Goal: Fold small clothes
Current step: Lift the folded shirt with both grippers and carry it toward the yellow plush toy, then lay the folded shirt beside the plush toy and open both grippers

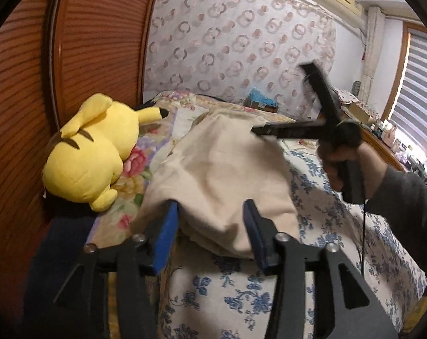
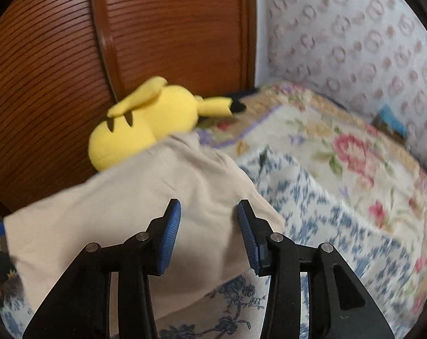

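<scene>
A beige garment [image 1: 221, 175] lies in a loose folded heap on the bed; it also shows in the right wrist view [image 2: 134, 206]. My left gripper [image 1: 212, 206] is open, its blue pads on either side of the garment's near edge. My right gripper [image 2: 209, 206] is open just above the garment's right part, holding nothing. In the left wrist view the right gripper [image 1: 281, 104] is seen at the garment's far right side, jaws spread wide, one finger [image 1: 284, 130] lying at the cloth's edge.
A yellow plush toy [image 1: 91, 152] lies at the bed's left beside a wooden slatted wardrobe [image 1: 72, 50]; it also shows in the right wrist view [image 2: 145, 124]. The bed has a blue-flowered sheet [image 1: 340, 220] and a floral blanket [image 2: 340, 147]. A blue box [image 1: 261, 100] sits by the wall.
</scene>
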